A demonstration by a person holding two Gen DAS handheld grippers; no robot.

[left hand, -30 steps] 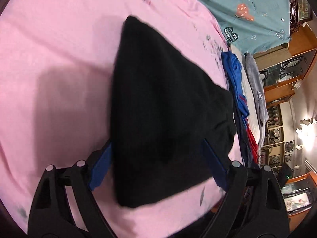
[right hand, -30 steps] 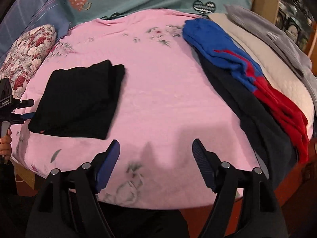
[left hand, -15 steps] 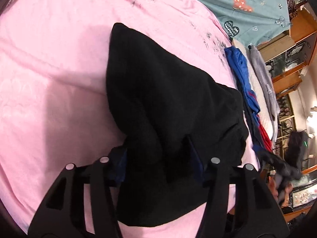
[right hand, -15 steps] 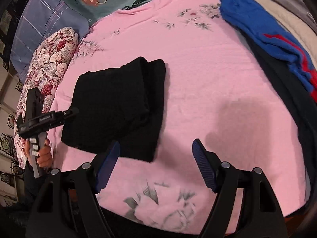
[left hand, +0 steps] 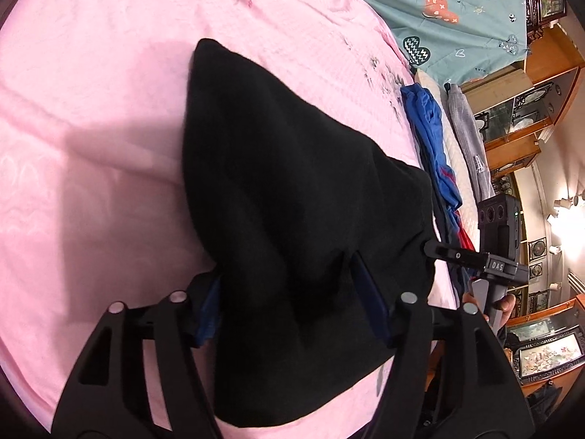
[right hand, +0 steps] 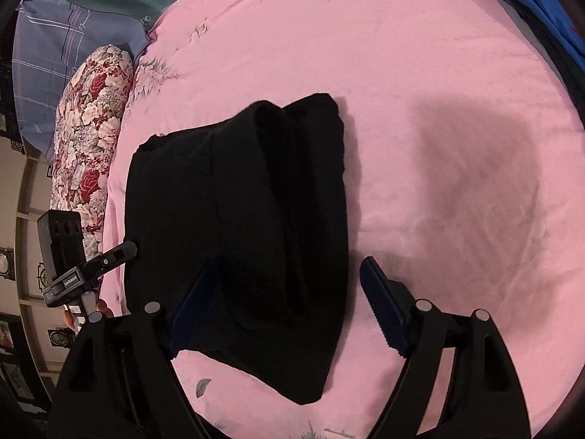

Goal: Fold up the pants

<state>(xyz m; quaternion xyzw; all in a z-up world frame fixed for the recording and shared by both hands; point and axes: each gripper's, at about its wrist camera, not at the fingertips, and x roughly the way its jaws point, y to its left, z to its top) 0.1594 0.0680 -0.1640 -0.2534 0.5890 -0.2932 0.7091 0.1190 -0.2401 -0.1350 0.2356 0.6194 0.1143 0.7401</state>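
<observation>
The folded black pants (right hand: pixel 237 219) lie on the pink bedsheet (right hand: pixel 438 73), near its front edge. My left gripper (left hand: pixel 289 303) has its blue pads pressed into a thick bunch of the pants (left hand: pixel 292 183), and the cloth rises like a tent between them. In the right wrist view the left gripper (right hand: pixel 128 250) touches the pants' left edge. My right gripper (right hand: pixel 285 300) is wide open, with the near edge of the pants lying between its fingers. The left wrist view shows the right gripper (left hand: pixel 435 248) at the pants' right edge, held by a hand (left hand: pixel 506 305).
A blue and red garment (left hand: pixel 431 139) and a grey one (left hand: pixel 468 128) lie along the bed's right side. A floral pillow (right hand: pixel 91 128) and a blue checked cloth (right hand: pixel 55 36) sit at the left. A teal patterned sheet (left hand: pixel 457 11) covers the far end. Wooden cabinets (left hand: pixel 530 109) stand beyond.
My left gripper moved onto the pants and closed on them, bunching the cloth up. My right gripper swung left and came down over the pants' near edge, staying open.
</observation>
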